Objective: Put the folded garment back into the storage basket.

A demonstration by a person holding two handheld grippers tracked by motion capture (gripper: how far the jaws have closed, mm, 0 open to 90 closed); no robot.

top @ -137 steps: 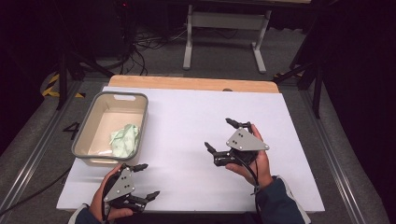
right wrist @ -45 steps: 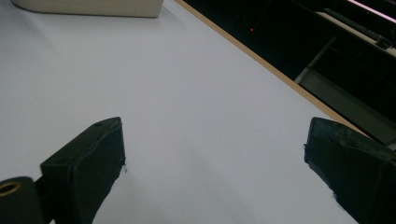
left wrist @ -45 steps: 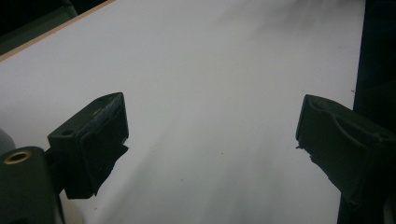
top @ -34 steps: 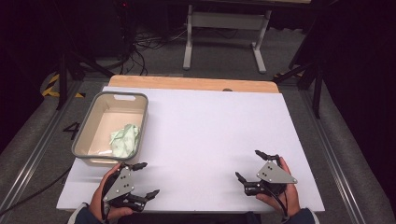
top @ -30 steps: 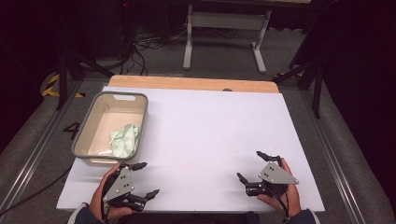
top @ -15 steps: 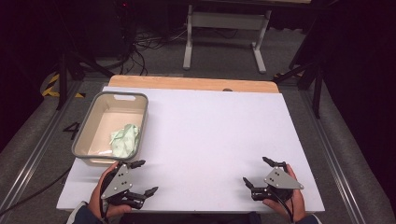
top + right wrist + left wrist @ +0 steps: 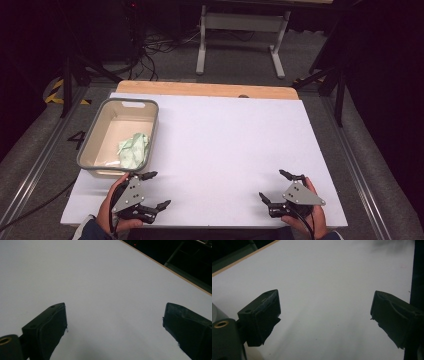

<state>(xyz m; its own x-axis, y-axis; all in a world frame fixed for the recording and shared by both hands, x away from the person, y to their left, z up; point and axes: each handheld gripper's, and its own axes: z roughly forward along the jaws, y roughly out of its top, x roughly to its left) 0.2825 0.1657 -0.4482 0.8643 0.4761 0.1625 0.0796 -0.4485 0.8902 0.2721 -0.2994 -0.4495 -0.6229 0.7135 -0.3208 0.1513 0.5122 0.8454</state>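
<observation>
High view: left tool [image 7: 151, 190] and right tool [image 7: 274, 186] both wide and empty, resting at near edge of white worktop [image 7: 220, 145]. Crumpled green cloth [image 7: 134, 149] lying inside grey bin [image 7: 107, 172], just beyond left tool. Apparently between steps; next likely a short forward reach over bin rim, then closing on cloth.

Lab, floor cables [image 7: 150, 47] (taped markings [image 7: 52, 95])
</observation>
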